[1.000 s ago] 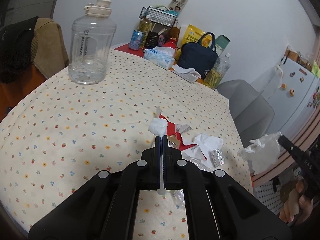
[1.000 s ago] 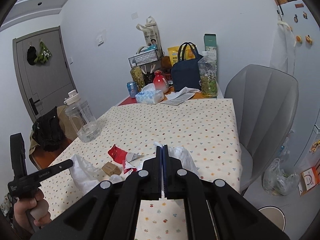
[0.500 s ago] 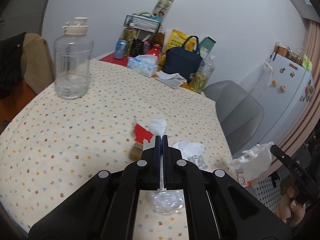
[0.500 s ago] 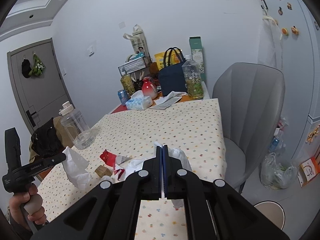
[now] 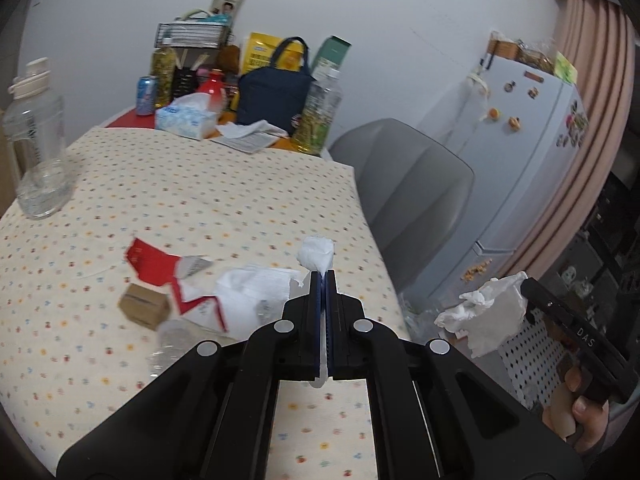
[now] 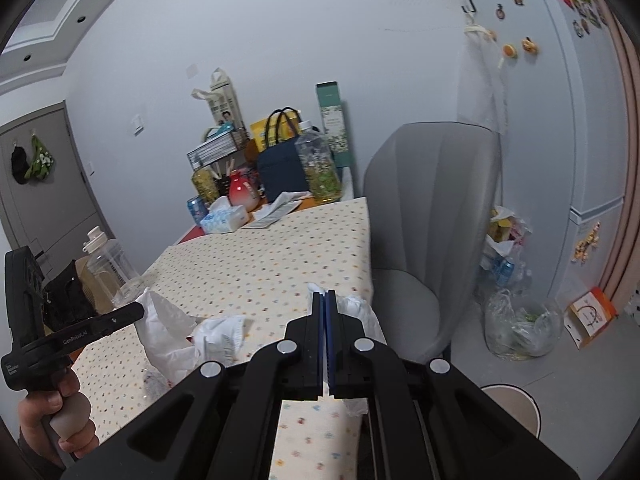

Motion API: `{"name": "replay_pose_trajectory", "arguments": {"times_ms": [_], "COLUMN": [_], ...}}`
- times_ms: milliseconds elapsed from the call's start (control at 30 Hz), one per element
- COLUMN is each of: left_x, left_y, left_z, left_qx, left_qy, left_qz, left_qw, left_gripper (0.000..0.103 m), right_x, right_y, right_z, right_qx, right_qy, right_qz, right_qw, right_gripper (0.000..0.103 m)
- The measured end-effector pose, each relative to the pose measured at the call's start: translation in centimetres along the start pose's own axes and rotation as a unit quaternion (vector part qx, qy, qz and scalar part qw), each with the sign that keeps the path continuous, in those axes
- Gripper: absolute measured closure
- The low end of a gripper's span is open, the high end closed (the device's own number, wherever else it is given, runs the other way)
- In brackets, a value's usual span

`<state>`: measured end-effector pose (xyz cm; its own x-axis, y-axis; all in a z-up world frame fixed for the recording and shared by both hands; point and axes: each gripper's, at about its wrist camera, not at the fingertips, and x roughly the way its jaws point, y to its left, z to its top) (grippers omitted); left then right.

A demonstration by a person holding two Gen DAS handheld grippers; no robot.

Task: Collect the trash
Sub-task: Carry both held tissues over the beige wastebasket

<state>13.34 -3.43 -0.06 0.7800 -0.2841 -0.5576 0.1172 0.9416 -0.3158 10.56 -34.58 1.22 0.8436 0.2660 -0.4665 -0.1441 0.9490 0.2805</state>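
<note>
Soft, even indoor light here, cool and a little dim, with no hard shadows on the tablecloth [image 5: 224,184]. Heavy fisheye bending in both views: the fridge [image 6: 568,128] bows and the corners go black. Motion blur smears the red wrapper [image 5: 154,264] and cardboard box [image 5: 145,306]. Only faint sheen on the clear water jug [image 5: 36,148].

Cream tablecloth [image 5: 200,184] dotted with tiny red, blue and yellow motifs. White tissue [image 5: 316,254], red wrapper [image 5: 154,266], brown box [image 5: 144,306]. Navy bag [image 5: 274,96] with yellow-trimmed handles, grey chair [image 6: 424,216], white fridge [image 6: 560,120], black grippers with blue pads.
</note>
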Motion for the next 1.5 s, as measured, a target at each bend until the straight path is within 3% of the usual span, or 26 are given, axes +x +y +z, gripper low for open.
{"name": "replay_pose_trajectory", "arguments": {"times_ms": [600, 1033, 1500], "left_x": [7.3, 13.6, 18.8], "left_y": [-11.1, -17.9, -21.6], "left_z": [-1.8, -5.5, -8.5], "left_qx": [0.082, 0.134, 0.164], "left_qy": [0.068, 0.137, 0.194], "left_qz": [-0.043, -0.054, -0.056], "left_qw": [0.9934, 0.9800, 0.9657], "left_gripper": [0.100, 0.100, 0.100], "right_x": [-0.9, 0.9, 4.9], "right_y": [-11.6, -19.7, -26.3], "right_z": [-2.7, -7.3, -12.6], "right_qx": [0.081, 0.134, 0.199], "right_qy": [0.014, 0.053, 0.109], "right_qz": [-0.060, -0.094, -0.107], "right_qw": [0.995, 0.985, 0.968], "right_gripper": [0.101, 0.100, 0.100]}}
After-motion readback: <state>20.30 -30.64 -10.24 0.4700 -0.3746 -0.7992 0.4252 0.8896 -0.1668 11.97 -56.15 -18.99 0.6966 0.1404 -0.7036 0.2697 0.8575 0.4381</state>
